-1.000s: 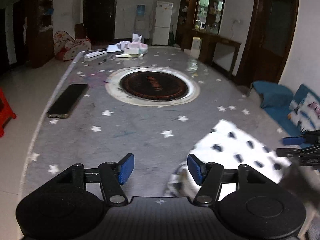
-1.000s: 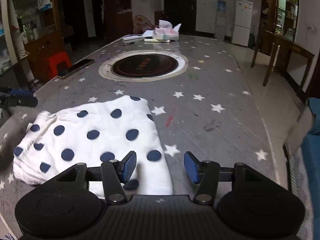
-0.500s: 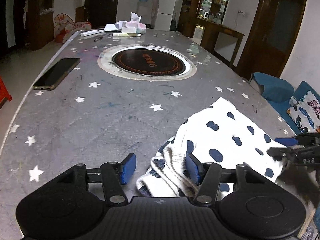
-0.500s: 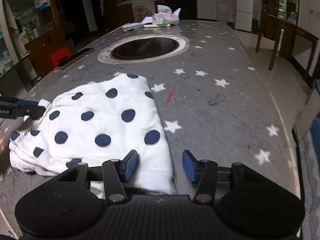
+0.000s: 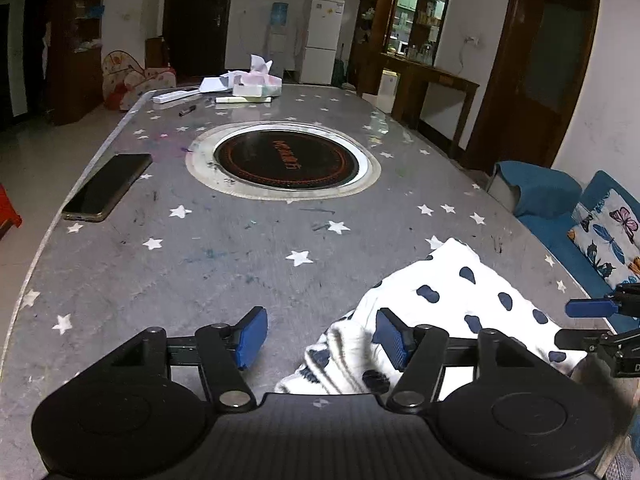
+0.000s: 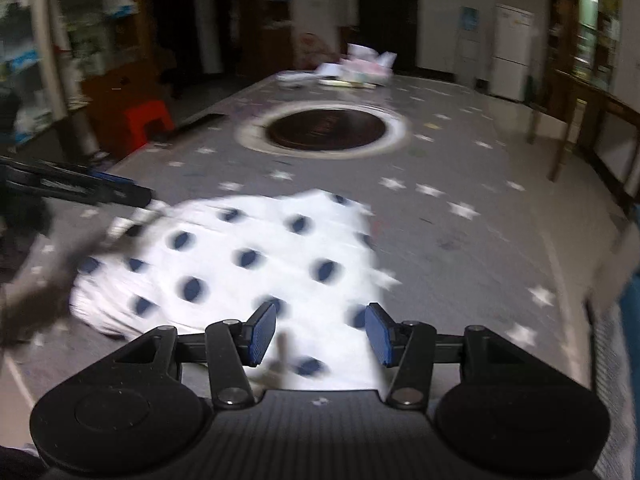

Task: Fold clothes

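With both the left gripper and right gripper spread wide and holding nothing, we risk dragging the polka-dot garment ahead of them off the table edge.

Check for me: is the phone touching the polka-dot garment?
Apart. The left wrist view shows the phone near the table's left edge, with bare star-patterned tabletop between it and the polka-dot garment.

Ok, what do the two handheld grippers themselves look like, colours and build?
Both match. The left gripper and the right gripper each have black linkage arms with silver pivot pins, two round black discs beside a ribbed black body bearing a small round marker, and blue ribbed finger pads. No cables or sleeves show.
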Motion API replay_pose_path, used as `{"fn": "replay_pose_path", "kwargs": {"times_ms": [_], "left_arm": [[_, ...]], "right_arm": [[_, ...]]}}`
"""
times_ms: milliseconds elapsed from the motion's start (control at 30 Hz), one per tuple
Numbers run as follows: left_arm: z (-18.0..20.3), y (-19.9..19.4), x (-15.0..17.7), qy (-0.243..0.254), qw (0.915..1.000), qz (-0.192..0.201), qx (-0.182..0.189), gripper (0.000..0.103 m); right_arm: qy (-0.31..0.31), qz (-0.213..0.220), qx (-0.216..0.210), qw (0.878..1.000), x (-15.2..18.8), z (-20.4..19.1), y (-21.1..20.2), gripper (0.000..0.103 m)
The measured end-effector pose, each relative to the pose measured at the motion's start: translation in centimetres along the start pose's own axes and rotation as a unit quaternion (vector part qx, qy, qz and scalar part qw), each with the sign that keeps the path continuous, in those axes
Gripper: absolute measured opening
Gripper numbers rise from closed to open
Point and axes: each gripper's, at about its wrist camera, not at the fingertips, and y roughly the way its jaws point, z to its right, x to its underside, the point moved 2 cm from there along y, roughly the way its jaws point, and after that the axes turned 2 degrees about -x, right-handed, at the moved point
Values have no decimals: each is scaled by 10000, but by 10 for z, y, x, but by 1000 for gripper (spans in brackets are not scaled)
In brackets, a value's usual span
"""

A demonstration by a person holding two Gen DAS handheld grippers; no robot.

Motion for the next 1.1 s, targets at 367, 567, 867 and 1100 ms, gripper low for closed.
{"fn": "replay_pose_path", "kwargs": {"times_ms": [367,567,867,1100], "left_arm": [[-13,3,17,-196,9996,-167,-112,64],[-18,-11,18,-469,9988,-122,-81,65],[-24,-21,26,-1057,9939,-304,63,73],[-21,-26,39,-1584,9858,-507,240,79]], "right_arm": [[-997,-36,-982,9902,-23,-75,45,48],[-1484,-146,-1068,9830,-16,-101,51,48],[-2311,-113,-1540,9606,-6,-134,37,52],[-3222,-97,-1287,9378,17,-164,50,54]]}}
